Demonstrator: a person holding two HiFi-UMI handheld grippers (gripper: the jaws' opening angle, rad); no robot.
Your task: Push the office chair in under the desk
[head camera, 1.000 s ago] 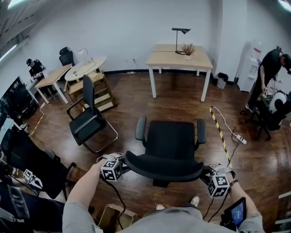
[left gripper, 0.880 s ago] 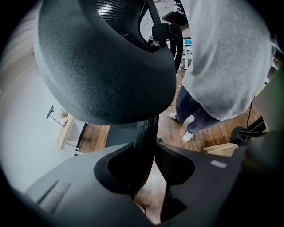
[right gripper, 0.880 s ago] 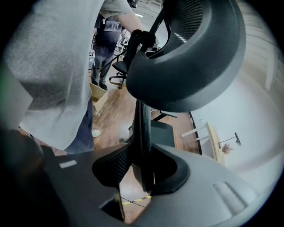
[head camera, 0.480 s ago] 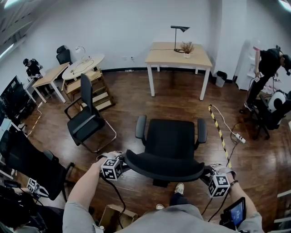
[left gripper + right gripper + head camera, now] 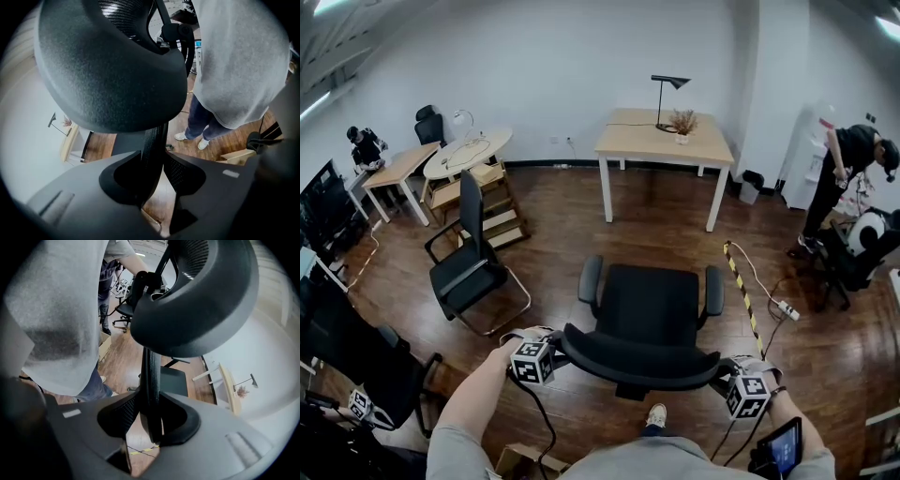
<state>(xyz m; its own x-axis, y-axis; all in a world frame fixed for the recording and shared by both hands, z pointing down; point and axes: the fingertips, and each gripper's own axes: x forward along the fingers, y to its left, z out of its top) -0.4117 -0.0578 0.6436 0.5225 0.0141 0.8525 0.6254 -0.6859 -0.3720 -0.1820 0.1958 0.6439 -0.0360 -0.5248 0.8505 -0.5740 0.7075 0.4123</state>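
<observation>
Black mesh and padding make up the office chair point(image 5: 649, 298), which stands in the middle of the wood floor point(image 5: 553, 216), its seat facing the far desk point(image 5: 666, 142) and well apart from it. Its backrest point(image 5: 637, 356) is at the near side. The left gripper point(image 5: 551, 352) is clamped on the backrest's left edge; the left gripper view shows the mesh rim point(image 5: 151, 140) pinched between the jaws. The right gripper point(image 5: 727, 375) grips the right edge in the same way, both jaws pressed against the rim point(image 5: 151, 380).

The desk has a pale wood top on white legs and carries a black lamp point(image 5: 667, 86) and a small plant point(image 5: 682, 122). To the chair's left stands a black visitor chair point(image 5: 469, 262). To its right, a yellow-and-black strip point(image 5: 741, 292) runs along the floor beside a white power strip point(image 5: 786, 308). At the far right a person point(image 5: 842, 173) bends over.
</observation>
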